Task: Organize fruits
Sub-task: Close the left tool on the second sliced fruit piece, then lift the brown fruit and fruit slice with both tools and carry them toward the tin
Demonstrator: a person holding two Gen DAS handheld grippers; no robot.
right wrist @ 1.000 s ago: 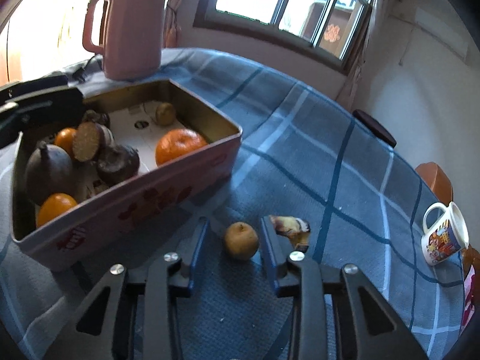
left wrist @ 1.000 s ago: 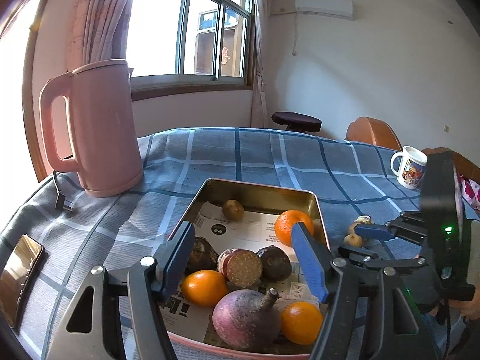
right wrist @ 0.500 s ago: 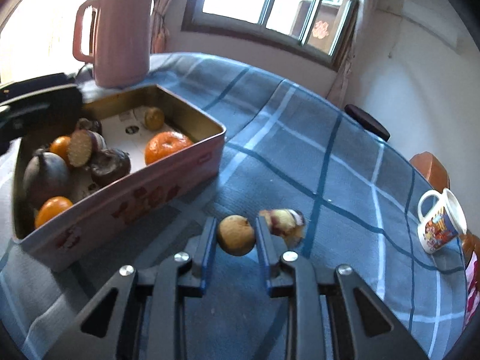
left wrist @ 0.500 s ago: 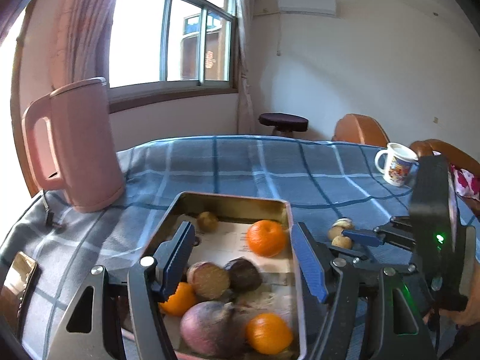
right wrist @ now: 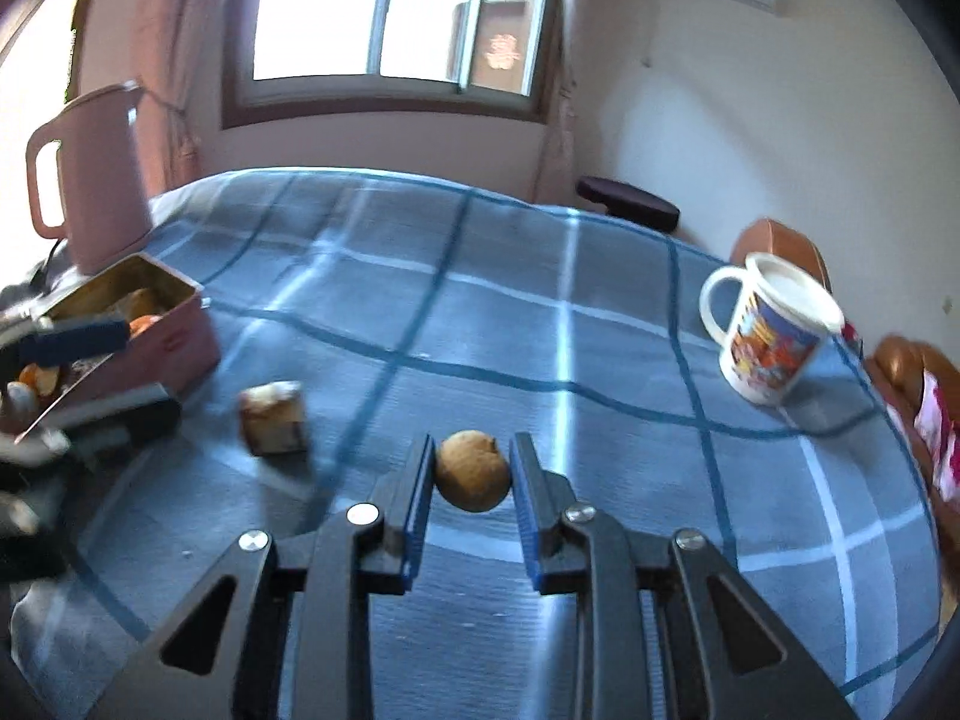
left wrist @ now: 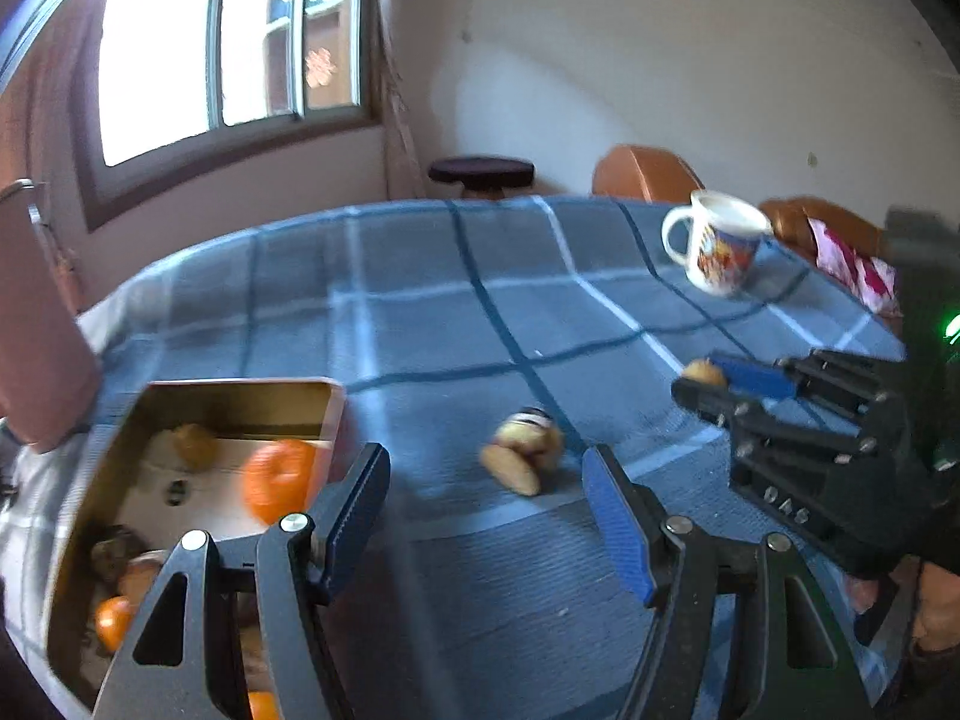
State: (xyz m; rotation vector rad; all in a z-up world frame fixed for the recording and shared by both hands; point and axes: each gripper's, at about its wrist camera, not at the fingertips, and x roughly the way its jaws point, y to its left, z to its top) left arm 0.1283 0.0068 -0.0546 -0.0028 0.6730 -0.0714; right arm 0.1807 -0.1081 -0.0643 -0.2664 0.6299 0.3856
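Observation:
My right gripper (right wrist: 471,450) is shut on a small round brown fruit (right wrist: 473,479), held just above the blue checked cloth; the left wrist view shows that same fruit (left wrist: 699,371) at the right gripper's tips. A cut brownish fruit piece (right wrist: 273,417) lies on the cloth to its left. My left gripper (left wrist: 483,459) is open and holds nothing, with the cut piece (left wrist: 523,459) lying just beyond its tips. The metal tin (left wrist: 240,387) at lower left contains an orange (left wrist: 279,480) and several other fruits, blurred.
A printed white mug (right wrist: 768,336) stands at the right of the table. A pink kettle (right wrist: 90,180) is behind the tin (right wrist: 174,342). A dark stool (left wrist: 480,171) and brown chairs stand beyond the table's far edge.
The right gripper closed on the small brown fruit and carried it up and to the right. The left gripper swung right, from over the tin to the cloth by the cut piece.

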